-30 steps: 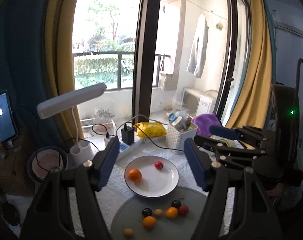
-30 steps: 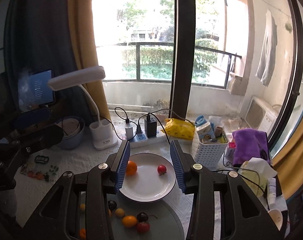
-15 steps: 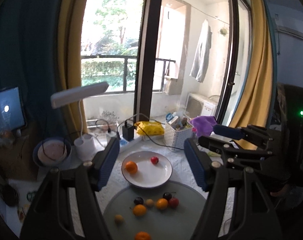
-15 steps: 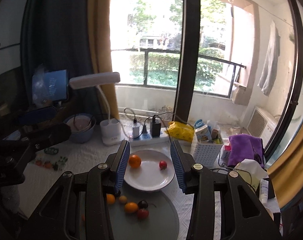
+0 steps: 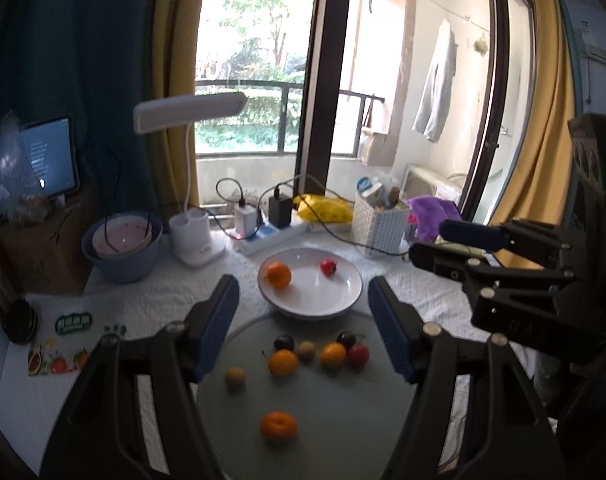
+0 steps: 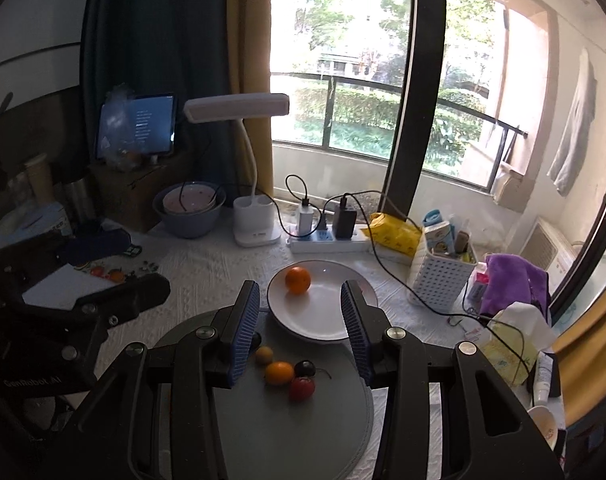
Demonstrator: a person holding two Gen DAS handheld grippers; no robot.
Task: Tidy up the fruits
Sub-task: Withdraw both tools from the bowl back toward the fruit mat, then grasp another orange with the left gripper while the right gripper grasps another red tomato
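A white plate (image 5: 345,300) holds an orange (image 5: 278,275) and a small red fruit (image 5: 327,267). In front of it lies a round grey mat (image 5: 343,420) with several small fruits, among them a tangerine (image 5: 279,426) nearest me and a red cherry (image 5: 358,355). My left gripper (image 5: 305,300) hovers open over the mat's far edge, nothing between its fingers. My right gripper (image 6: 300,296) is open too, framing the plate (image 6: 303,330) and its orange (image 6: 298,280); its right finger hides the red fruit. Each gripper also shows at the edge of the other wrist's view.
Behind the plate stand a white desk lamp (image 5: 195,236), a power strip (image 5: 263,236) with chargers and cables, a yellow packet (image 5: 323,208) and a white basket (image 5: 383,226). A blue bowl (image 5: 121,252) and a tablet (image 5: 31,164) are at the left. Purple cloth (image 6: 511,280) and tissues sit right.
Both views have shifted: the plate sits higher in the left view and more of the mat's fruit shows. In the right view the red fruit is now behind a finger. Jaws unchanged.
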